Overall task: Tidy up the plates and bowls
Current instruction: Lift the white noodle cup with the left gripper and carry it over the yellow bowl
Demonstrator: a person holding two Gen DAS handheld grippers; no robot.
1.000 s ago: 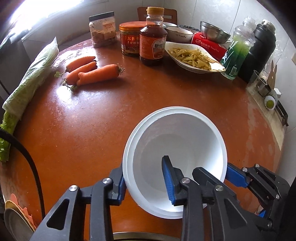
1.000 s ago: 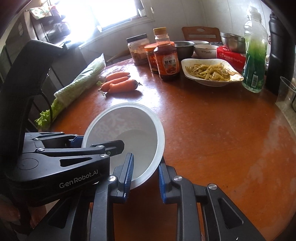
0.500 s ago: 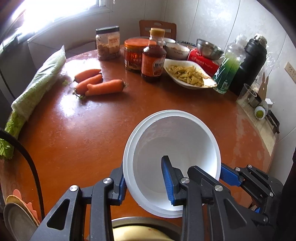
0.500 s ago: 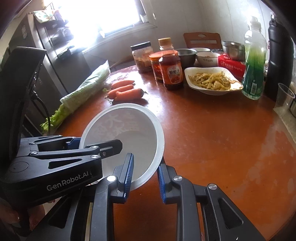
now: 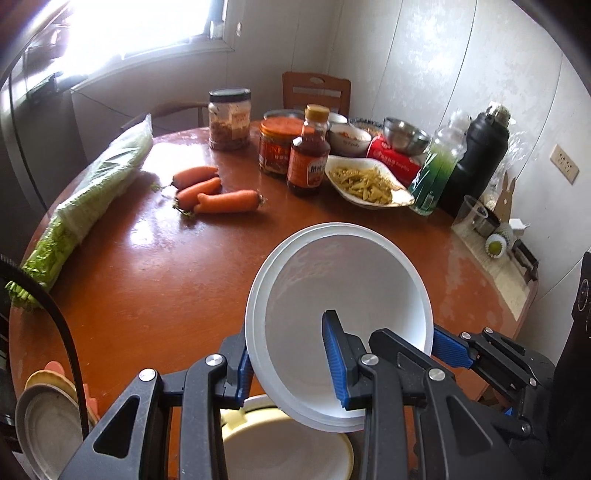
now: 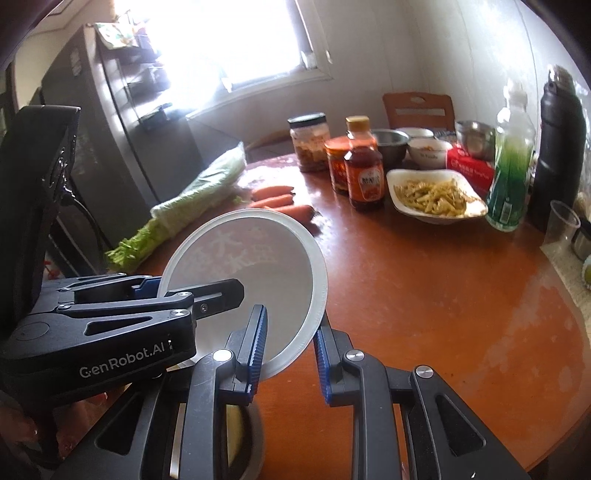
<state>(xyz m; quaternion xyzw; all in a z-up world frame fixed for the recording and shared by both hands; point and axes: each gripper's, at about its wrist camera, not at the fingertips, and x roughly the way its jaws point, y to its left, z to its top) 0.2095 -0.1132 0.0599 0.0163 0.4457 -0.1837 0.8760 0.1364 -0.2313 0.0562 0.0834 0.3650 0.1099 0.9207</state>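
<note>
Both grippers (image 5: 288, 369) (image 6: 290, 345) pinch opposite rims of a white bowl (image 5: 343, 291), seemingly light, thin and easily flexed.

Daylight pours in from the window (image 5: 122, 33) at the far left, and it is blown out to pure white in both my wrist views, with haze spreading over the wall beside it. The round table (image 5: 155, 266) catches that light as glossy glare patches on its far left side, near the carrots (image 5: 218, 192). My white bowl (image 5: 343, 295) is evenly lit, shading to grey on its inner wall; from the right wrist view it looks translucent, backlit. The fisheye bends the walls and table rim strongly, and the corners fall to black. Near parts of my tools look soft; the distant jars are fairly sharp.
</note>
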